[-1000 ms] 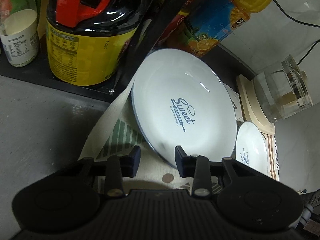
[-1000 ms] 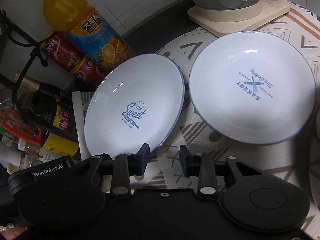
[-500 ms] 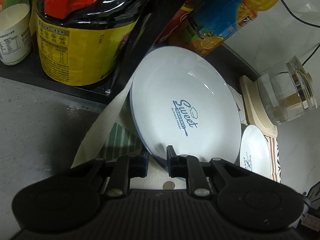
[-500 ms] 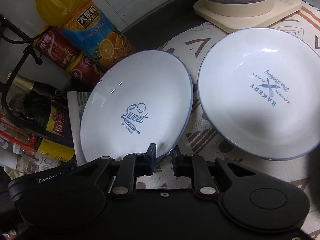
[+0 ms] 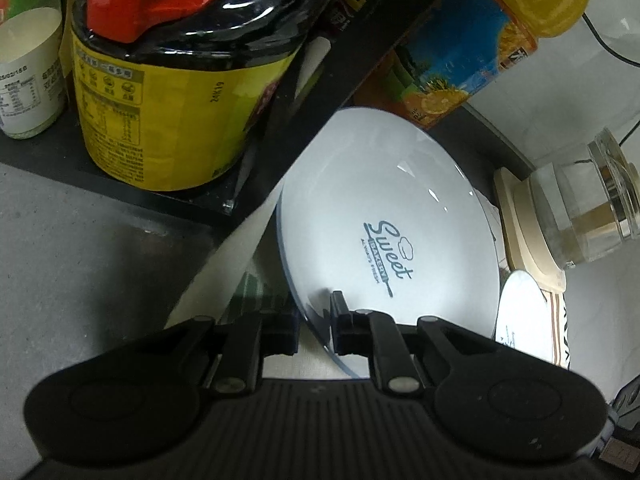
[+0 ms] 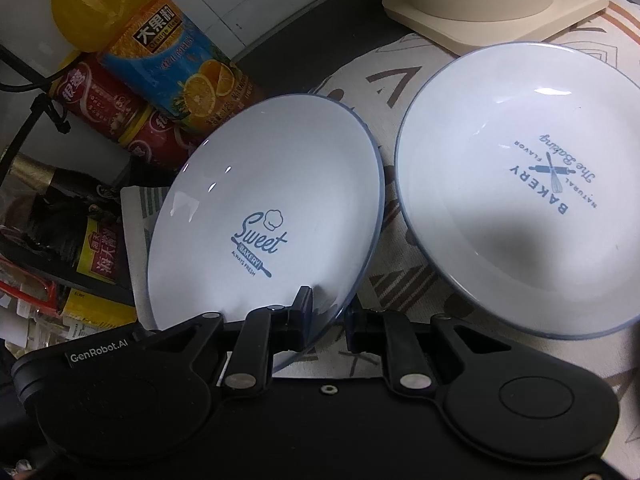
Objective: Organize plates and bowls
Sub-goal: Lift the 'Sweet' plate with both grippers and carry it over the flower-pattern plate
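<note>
A: We are checking grip status. What has just changed?

B: Both sets of jaws have just been closing. The left gripper (image 5: 316, 326) is now pinching the near rim of the "Sweet" plate (image 5: 384, 220): one finger is sitting on the plate's face, the other under the rim. The right gripper (image 6: 326, 316) is clamping the same plate (image 6: 272, 208) at another point on its near rim, one finger on the face and one behind the edge.

A: Where is the plate lying?

B: It is lying on the patterned cloth (image 6: 404, 276), at the cloth's left edge as the right wrist view shows it, tilted up toward the orange juice bottle (image 6: 160, 56) and the rack of bottles. The "Bakery" plate (image 6: 520, 184) is lying just beside it on the same cloth, in front of the kettle base (image 6: 496, 12).

A: What are we concluding for the task?

B: We are judging the approach finished and the grasp made. The next step is probably a two-handed lift, likely toward stacking on the "Bakery" plate. The glazed rim is looking slippery, so we are advising a level, even lift.
</note>
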